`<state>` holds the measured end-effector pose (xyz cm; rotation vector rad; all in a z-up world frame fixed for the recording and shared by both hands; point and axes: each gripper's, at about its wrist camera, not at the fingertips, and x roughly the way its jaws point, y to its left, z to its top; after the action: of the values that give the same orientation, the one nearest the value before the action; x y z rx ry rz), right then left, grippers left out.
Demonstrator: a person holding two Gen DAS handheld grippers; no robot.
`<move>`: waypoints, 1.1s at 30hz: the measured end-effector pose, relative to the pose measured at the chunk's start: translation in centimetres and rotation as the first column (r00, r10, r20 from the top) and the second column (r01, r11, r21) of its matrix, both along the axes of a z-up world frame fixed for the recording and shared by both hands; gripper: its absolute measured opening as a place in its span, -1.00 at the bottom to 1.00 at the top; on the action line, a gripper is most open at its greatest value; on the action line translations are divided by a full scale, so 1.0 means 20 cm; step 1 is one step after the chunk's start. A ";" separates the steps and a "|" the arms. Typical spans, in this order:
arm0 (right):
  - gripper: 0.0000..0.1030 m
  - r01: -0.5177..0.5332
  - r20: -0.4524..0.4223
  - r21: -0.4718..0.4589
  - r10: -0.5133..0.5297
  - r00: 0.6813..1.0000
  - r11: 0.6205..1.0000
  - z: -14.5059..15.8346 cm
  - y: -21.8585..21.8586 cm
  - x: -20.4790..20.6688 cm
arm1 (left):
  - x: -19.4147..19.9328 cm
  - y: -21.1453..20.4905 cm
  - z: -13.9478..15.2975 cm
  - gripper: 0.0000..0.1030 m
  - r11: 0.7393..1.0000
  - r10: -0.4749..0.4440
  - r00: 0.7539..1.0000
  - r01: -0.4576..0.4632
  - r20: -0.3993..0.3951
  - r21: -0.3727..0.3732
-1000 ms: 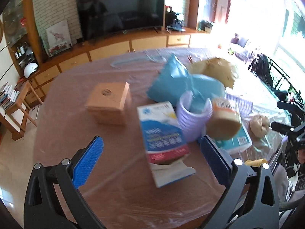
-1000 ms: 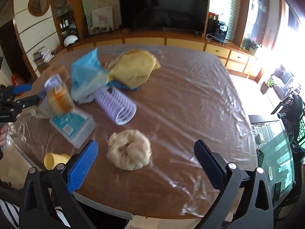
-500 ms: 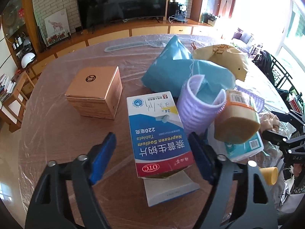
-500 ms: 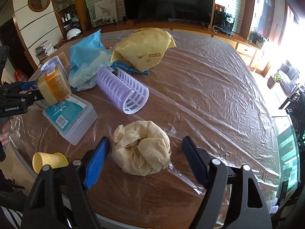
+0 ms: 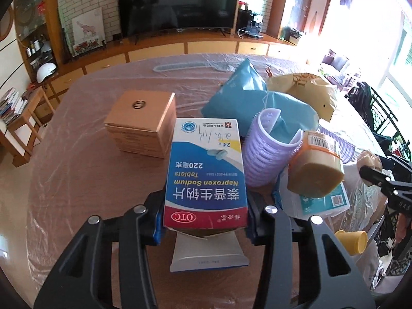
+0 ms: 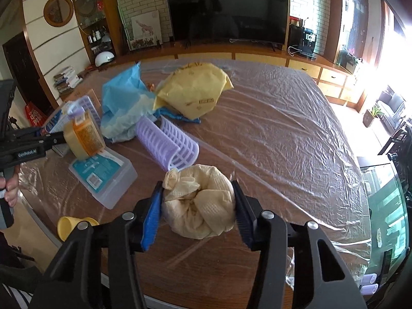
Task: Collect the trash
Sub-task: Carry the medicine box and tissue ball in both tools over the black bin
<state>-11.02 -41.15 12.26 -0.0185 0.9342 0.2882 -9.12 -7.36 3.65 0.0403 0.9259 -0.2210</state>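
My left gripper [image 5: 203,221] is shut on a blue-and-white tablet box [image 5: 206,172], its pads pressed against the box's two sides near the open flap end. The box lies on the plastic-covered table [image 5: 77,170]. My right gripper [image 6: 197,212] is shut on a crumpled cream cloth wad [image 6: 199,206] near the table's front edge, pads touching both sides. The left gripper also shows at the left of the right wrist view [image 6: 28,146].
Beside the box stand a wooden cube box [image 5: 141,123], a purple slatted tube [image 5: 267,149], a tan roll [image 5: 316,170], a blue bag [image 5: 252,100] and a yellow paper bag [image 6: 193,92]. A clear lidded case [image 6: 103,175] and a yellow cup [image 6: 69,228] lie near the right gripper.
Both grippers moved forward and closed: the left one onto the tablet box, the right one onto the cloth wad. Both were wide open a second ago.
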 end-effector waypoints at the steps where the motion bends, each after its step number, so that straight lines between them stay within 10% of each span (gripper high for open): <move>1: -0.04 0.000 0.006 0.006 0.000 1.000 1.000 0.01 -0.01 0.00 | -0.01 0.01 0.01 -0.09 1.000 0.010 1.000 -0.010 0.001 -0.004; 15: -0.04 -0.078 0.045 0.124 0.073 0.996 0.989 0.20 -0.04 -0.10 | -0.29 -0.01 0.18 -0.08 0.996 0.053 0.996 -0.047 0.076 -0.075; 33: -0.04 -0.088 0.015 0.143 0.087 0.996 0.986 0.25 0.21 -0.49 | -0.71 -0.06 0.15 -0.08 0.987 -0.103 0.993 0.109 0.057 -0.120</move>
<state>-20.72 -37.03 17.20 0.0718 0.9033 0.4363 -23.29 -8.58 6.74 -0.0182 0.8586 -0.3738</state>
